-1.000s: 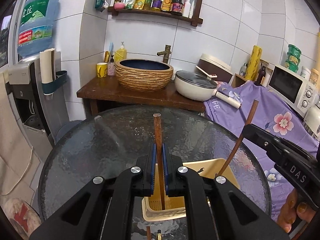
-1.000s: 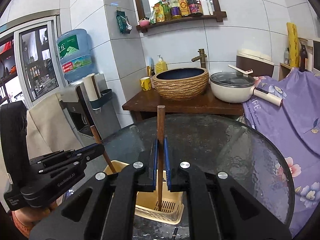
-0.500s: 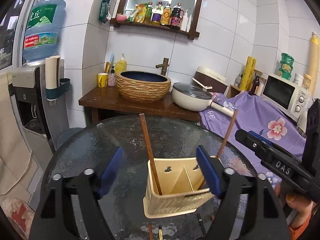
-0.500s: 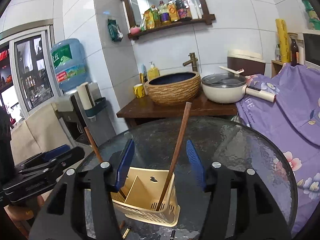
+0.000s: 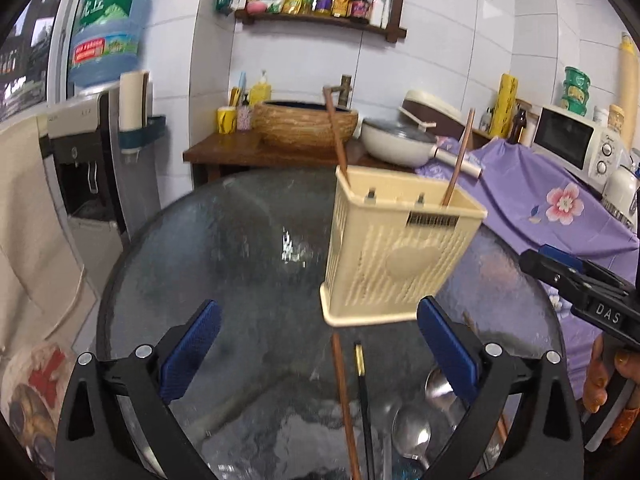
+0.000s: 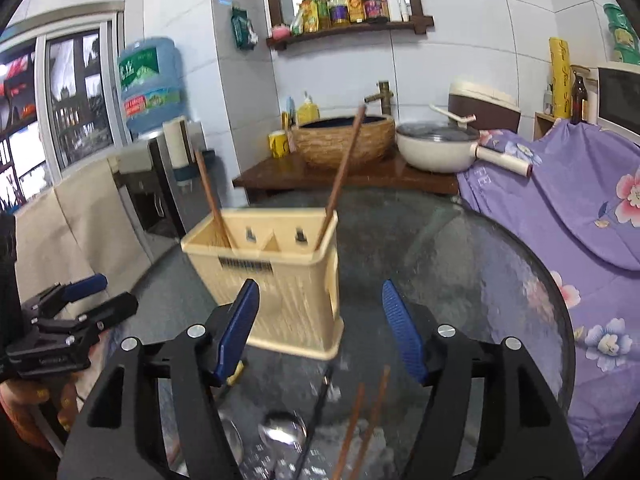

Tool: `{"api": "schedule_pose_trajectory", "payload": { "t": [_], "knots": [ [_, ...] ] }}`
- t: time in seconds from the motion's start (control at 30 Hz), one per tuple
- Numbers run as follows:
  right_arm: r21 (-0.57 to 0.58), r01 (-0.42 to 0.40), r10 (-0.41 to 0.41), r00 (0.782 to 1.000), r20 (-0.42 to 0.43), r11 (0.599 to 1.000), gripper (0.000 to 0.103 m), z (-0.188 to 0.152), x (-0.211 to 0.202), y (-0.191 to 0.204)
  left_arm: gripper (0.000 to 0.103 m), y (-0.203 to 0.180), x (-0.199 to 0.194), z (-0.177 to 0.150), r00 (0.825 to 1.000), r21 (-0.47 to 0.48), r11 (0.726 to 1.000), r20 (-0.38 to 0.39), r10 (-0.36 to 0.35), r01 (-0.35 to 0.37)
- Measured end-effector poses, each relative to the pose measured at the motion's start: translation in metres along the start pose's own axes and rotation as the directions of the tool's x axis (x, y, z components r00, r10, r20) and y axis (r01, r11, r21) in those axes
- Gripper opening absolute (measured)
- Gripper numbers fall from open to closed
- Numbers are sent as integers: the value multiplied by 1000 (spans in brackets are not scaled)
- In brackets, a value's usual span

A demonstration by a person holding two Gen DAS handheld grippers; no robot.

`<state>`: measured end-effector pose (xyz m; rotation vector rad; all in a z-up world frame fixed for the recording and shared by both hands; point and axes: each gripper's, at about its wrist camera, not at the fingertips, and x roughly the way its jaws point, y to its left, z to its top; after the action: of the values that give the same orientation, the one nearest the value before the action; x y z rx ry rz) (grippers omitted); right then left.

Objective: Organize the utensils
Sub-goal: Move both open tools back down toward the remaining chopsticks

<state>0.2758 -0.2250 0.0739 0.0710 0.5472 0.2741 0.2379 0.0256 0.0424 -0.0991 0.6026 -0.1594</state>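
Two wooden chopsticks [image 5: 459,156] stand in a cream slotted utensil holder [image 5: 394,256] on a round glass counter [image 5: 240,264], one leaning in the left compartment, one in the right. Both tongs are spread wide and hold nothing: the left tongs [image 5: 316,354] hang low before the holder, the right tongs [image 6: 320,330] just in front of it.

More utensils lie on the glass near the camera: a wooden chopstick [image 5: 344,400], a black chopstick [image 5: 365,412] beside it and metal spoons [image 5: 412,432].

The likely next step is picking these up. Close on one thin stick near its middle, lift it clear, then lower it tip-first into a compartment.

The leaning chopsticks could be knocked, and the light holder may tip. A sink basin [image 5: 306,128] and a lidded pan [image 5: 400,142] sit behind, well apart.
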Motion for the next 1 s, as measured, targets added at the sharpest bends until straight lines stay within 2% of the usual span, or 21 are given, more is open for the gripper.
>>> {"api": "schedule_pose_trajectory", "payload": {
  "t": [0.13,0.3,0.43,0.6,0.67,0.7,0.83,1.0],
  "knots": [
    [28,9,-7,996,-93,1000,64,-39,10,-10,97,3,9,-26,998,7,999,-52,40,-40],
    [75,48,-32,977,-210,996,64,-82,23,-26,97,5,22,-50,986,55,995,-143,89,-82],
    [100,90,-62,966,-251,991,64,-104,22,-34,97,10,25,-62,980,45,995,-173,98,-92],
    [79,136,-107,950,-295,988,64,-118,24,-35,95,11,27,-70,978,50,995,-186,90,-82],
    [71,155,-125,940,-318,985,61,-123,27,-36,91,11,28,-71,977,43,997,-197,77,-70],
    [65,159,-129,936,-328,985,54,-124,28,-36,88,10,30,-71,977,39,997,-202,71,-64],
    [64,174,-142,927,-348,983,42,-126,33,-38,72,12,37,-72,971,25,999,-232,52,-48],
    [57,174,-143,922,-359,983,40,-124,38,-36,66,8,42,-69,968,14,1000,-249,20,-17]
  ]
}}
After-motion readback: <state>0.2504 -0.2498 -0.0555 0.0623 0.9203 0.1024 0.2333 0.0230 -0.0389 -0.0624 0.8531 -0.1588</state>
